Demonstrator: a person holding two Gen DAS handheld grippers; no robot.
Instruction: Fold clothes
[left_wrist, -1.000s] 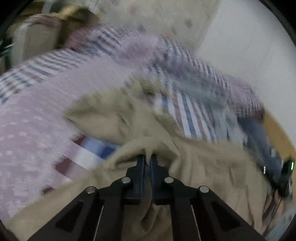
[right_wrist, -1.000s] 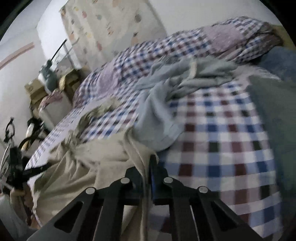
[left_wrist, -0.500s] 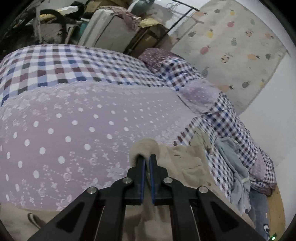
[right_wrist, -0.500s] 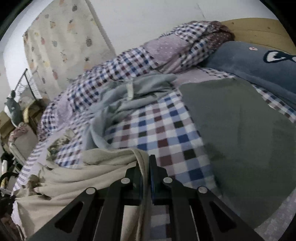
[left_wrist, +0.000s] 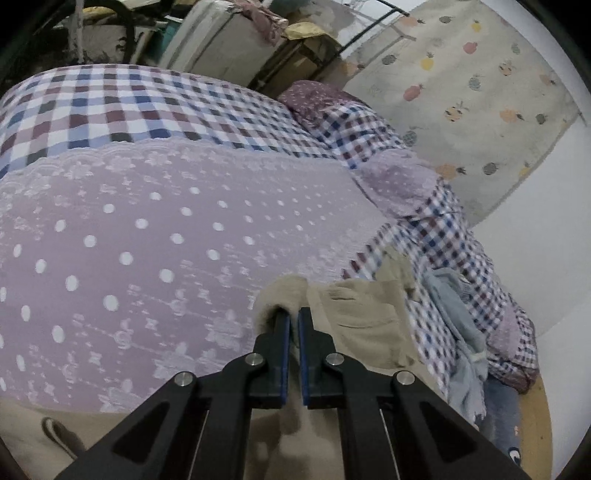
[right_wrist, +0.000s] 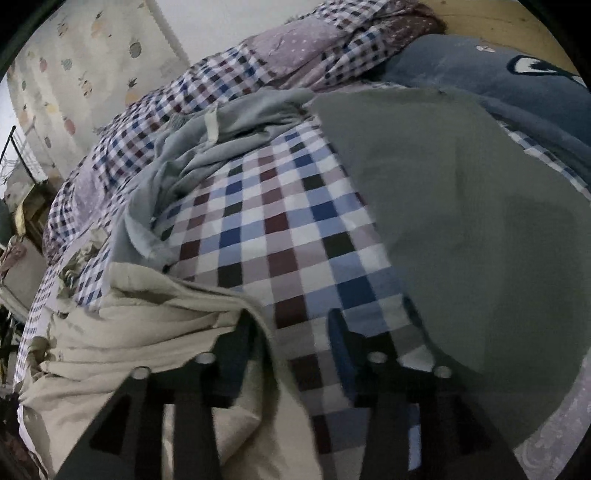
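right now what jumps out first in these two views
The beige garment lies crumpled at the near edge of the bed, the left gripper shut on a fold of it. The right gripper has just been opening, its jaws apart over the checked bedspread. A grey-blue garment lies rumpled farther back.

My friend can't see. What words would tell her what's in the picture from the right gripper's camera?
The right gripper has just been opening over a checked bedspread, and the edge of a beige garment lies against one finger, no longer pinched. A grey cloth lies flat to one side, and a crumpled light blue garment sits farther back.
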